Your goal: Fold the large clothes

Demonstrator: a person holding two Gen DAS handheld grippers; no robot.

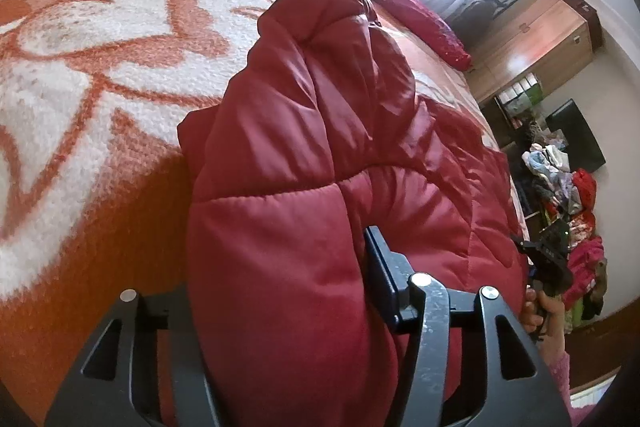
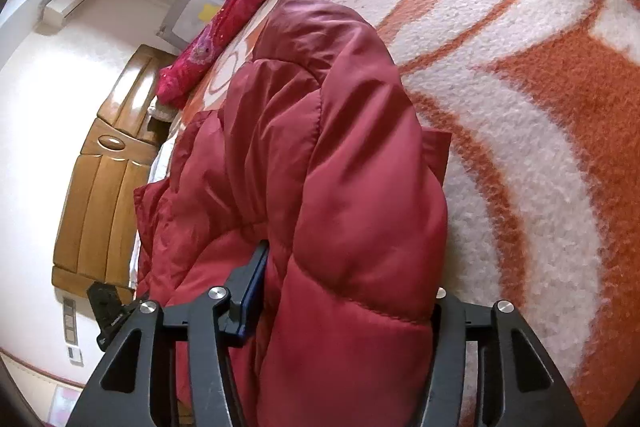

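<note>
Both claws should travel level and together so the padded fold lands square. The left claw (image 1: 280, 307) pinches a thick roll of the red puffer jacket (image 1: 320, 147), its far pad hidden by fabric; the right claw (image 2: 340, 295) pinches another bunch likewise. The jacket lies on the orange-and-white blanket (image 1: 100, 67) covering the bed.

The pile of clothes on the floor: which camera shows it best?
The left wrist view. The pile of clothes shows at its right edge, beyond the red puffer jacket clamped in the left gripper. The right wrist view shows none of it, only jacket, bed blanket and a wooden cabinet.
</note>
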